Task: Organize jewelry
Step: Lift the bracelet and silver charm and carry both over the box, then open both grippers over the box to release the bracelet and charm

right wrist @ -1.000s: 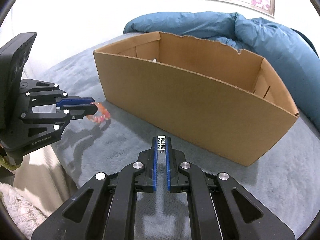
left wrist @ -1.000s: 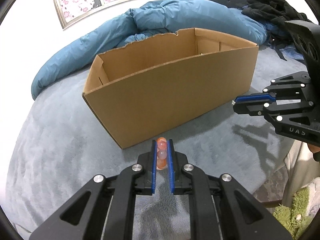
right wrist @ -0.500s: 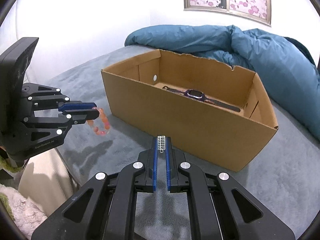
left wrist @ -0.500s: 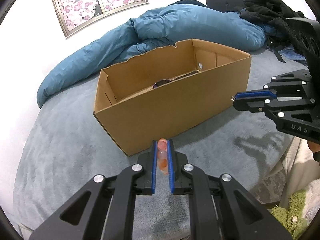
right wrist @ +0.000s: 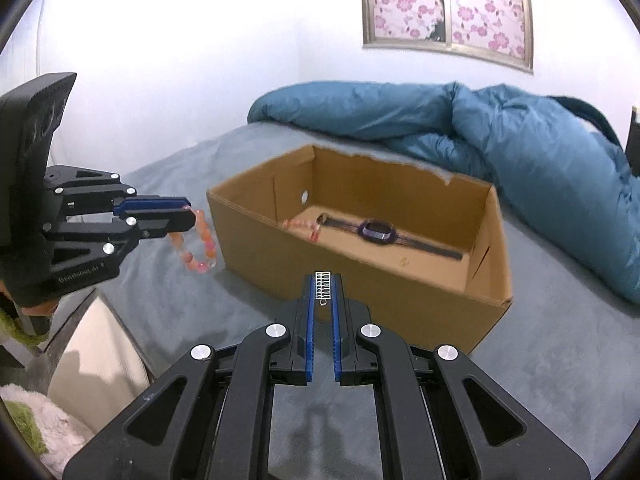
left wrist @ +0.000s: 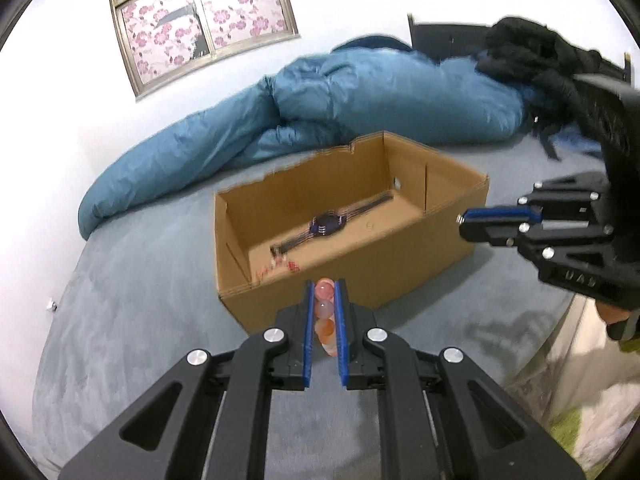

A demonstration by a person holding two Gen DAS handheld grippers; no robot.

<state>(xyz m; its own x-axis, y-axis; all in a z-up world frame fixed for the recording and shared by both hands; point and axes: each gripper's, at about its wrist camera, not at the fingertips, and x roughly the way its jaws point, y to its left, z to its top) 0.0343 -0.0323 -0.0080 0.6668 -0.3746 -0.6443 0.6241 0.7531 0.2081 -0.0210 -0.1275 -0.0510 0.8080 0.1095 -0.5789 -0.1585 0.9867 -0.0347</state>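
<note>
My left gripper [left wrist: 324,286] is shut on a pink and orange bead bracelet [left wrist: 325,314], held in the air short of the near wall of the open cardboard box [left wrist: 380,276]. From the right wrist view the bracelet [right wrist: 196,250] hangs as a loop from the left gripper [right wrist: 186,212], left of the box [right wrist: 380,292]. My right gripper [right wrist: 323,280] is shut on a small silver gridded charm [right wrist: 323,283], also short of the box's near wall. On the box floor lie a dark purple watch [right wrist: 378,232] and a pink beaded piece [right wrist: 304,226].
The box stands on a grey bedspread [left wrist: 132,300]. A rumpled blue duvet [left wrist: 360,96] lies behind it, with black clothes [left wrist: 540,60] at the far right. The bed's edge [right wrist: 100,344] and a green rug [right wrist: 24,428] are below the left gripper.
Both grippers have risen with their pieces still gripped. The views now look down into the box, so the watch on its floor shows. The bracelet hangs higher above the bedspread.
</note>
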